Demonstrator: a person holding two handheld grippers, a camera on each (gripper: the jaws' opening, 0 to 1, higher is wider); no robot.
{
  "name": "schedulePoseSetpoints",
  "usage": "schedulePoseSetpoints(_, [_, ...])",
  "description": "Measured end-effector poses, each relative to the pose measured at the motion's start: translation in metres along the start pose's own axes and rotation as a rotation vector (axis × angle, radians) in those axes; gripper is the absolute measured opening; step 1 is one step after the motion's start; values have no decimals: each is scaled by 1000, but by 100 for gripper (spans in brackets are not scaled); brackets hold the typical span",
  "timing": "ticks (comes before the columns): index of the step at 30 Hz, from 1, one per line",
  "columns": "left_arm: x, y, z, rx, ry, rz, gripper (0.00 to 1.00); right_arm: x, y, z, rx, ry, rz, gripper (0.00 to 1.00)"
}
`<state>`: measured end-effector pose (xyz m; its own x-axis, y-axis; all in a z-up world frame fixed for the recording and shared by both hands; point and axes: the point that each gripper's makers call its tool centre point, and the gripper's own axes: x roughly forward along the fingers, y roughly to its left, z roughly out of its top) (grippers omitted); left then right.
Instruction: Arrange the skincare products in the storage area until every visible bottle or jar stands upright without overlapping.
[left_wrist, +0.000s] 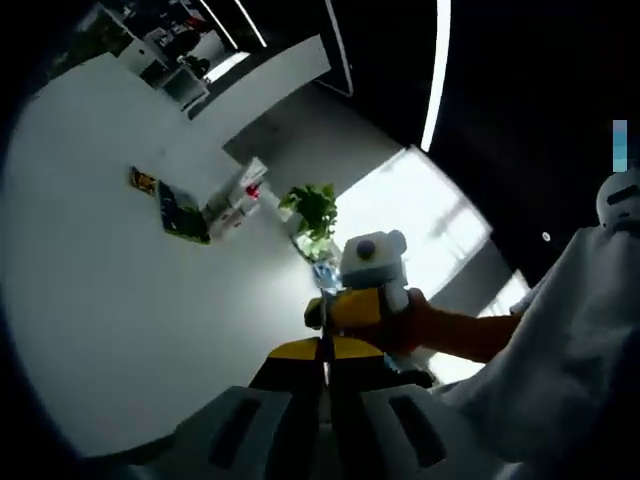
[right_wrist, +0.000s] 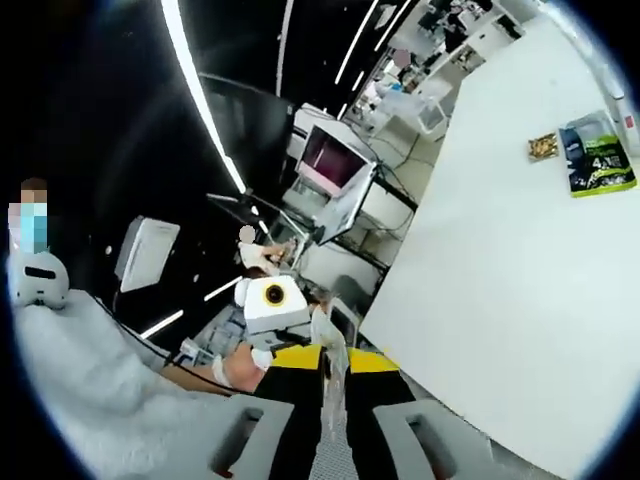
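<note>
Both cams were rolled hard sideways and tipped up, so ceiling light strips cut across each view. The left gripper view looked along the white tabletop (left_wrist: 110, 290) from low and close, toward a green packet (left_wrist: 181, 212), a plant (left_wrist: 313, 210) and bright windows. The right gripper view faced the opposite way, with the tabletop (right_wrist: 500, 300) on its right and the same packet (right_wrist: 597, 154) far off. Each view caught the other hand-held gripper (left_wrist: 365, 300) (right_wrist: 275, 310) right ahead.
</note>
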<state>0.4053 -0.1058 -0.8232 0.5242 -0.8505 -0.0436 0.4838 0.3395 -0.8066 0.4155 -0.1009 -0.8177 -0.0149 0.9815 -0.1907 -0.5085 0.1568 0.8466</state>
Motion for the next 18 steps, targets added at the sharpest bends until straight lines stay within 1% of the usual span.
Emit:
schedulePoseSetpoints(2, [0, 0, 0, -10, -2, -4, 0, 1, 1, 4, 10, -32, 7, 2])
schedulePoseSetpoints(3, [0, 0, 0, -14, -3, -7, 0, 1, 1, 4, 21, -32, 14, 1])
schedulePoseSetpoints(4, [0, 1, 1, -27, -4, -9, 0, 2, -1, 6, 33, -54, 8, 1])
schedulePoseSetpoints(6, [0, 2, 1, -46, -6, -14, 0, 2, 0, 7, 60, -65, 15, 0])
schedulePoseSetpoints(7, [1, -1, 1, -54, -5, -29, 0, 2, 1, 7, 51, -62, 21, 0])
schedulePoseSetpoints(9, [0, 1, 2, -59, -12, -17, 0, 3, 0, 8, 53, -78, 11, 0])
schedulePoseSetpoints(10, [0, 1, 4, -69, -24, -22, 0, 4, 1, 12, 22, -103, 10, 0])
schedulePoseSetpoints(11, [-2, 4, 6, -89, -39, -11, 0, 4, 1, 12, 27, -111, 1, 0])
schedulePoseSetpoints(12, [-3, 6, 8, -89, -51, -2, 0, 4, -1, 13, 25, -117, -5, 3])
schedulePoseSetpoints(13, [-5, 7, 10, -96, -67, 1, 0, 4, -3, 11, 44, -112, -9, 9])
schedulePoseSetpoints(14, [-5, 7, 13, -106, -79, 0, 0, 4, -2, 9, 55, -104, -6, 11])
schedulePoseSetpoints(15, [-6, 8, 14, -116, -90, -4, 0, 4, -3, 8, 47, -98, -10, 9])
schedulePoseSetpoints(16, [-8, 10, 17, -123, -106, -1, 0, 3, -10, 2, 11, -71, -52, 5])
schedulePoseSetpoints(17, [-9, 13, 17, -129, -106, 15, 0, 4, -8, -1, -13, -64, -46, 3])
schedulePoseSetpoints(18, [-9, 13, 18, -133, -109, 12, 0, 3, -8, -2, -11, -68, -48, 1])
